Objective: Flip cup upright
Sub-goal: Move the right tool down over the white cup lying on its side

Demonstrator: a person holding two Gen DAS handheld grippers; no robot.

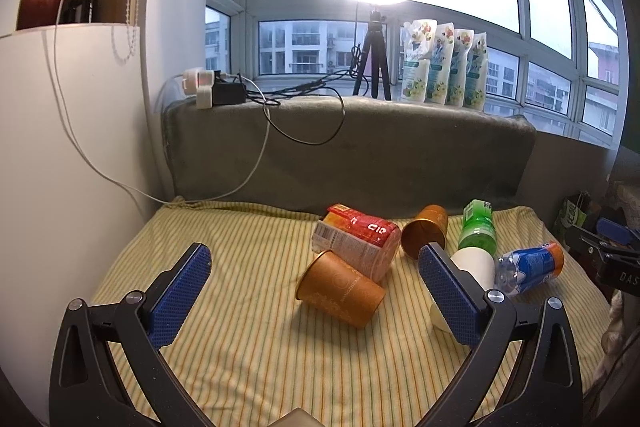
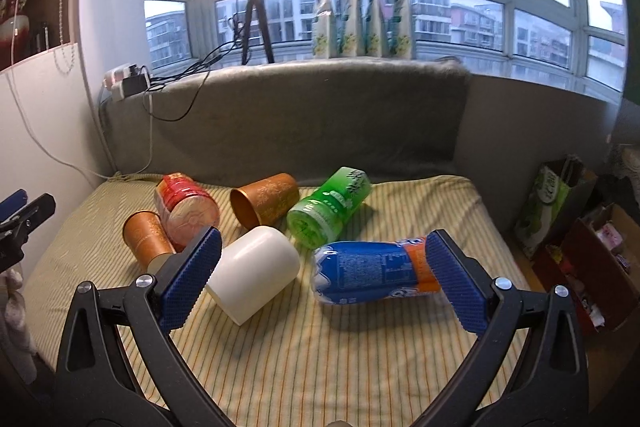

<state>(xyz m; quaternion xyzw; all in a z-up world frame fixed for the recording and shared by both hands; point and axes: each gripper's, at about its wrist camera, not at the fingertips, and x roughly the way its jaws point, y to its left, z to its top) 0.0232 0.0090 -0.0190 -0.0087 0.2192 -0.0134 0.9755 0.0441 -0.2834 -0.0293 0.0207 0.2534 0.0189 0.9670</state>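
Near the middle of the striped surface (image 1: 248,347) lie 3 cups on their sides among other tipped things: a white cup (image 2: 256,273) toward the near right, a brown cup (image 1: 340,287) toward the near left, and a second brown cup (image 1: 426,231) closer to the far edge. Which cup is meant is not certain; the nearer brown one sits squarely between the left gripper's (image 1: 316,281) wide-open, empty fingers, so it looks the likely target. A good grasp would probably close across the wall near the rim, then rotate the mouth upward and set the base flat on the soft cloth, clear of the red carton (image 1: 356,239) that touches it. The right gripper (image 2: 324,267) is also spread wide and holds nothing, with the white cup and a blue bottle (image 2: 372,271) between its fingers. Behind runs a grey padded backrest (image 1: 360,155), then a bright window with a tripod (image 1: 372,67) and 4 pouches (image 1: 446,67). A green bottle (image 2: 330,203) lies toward the far right.
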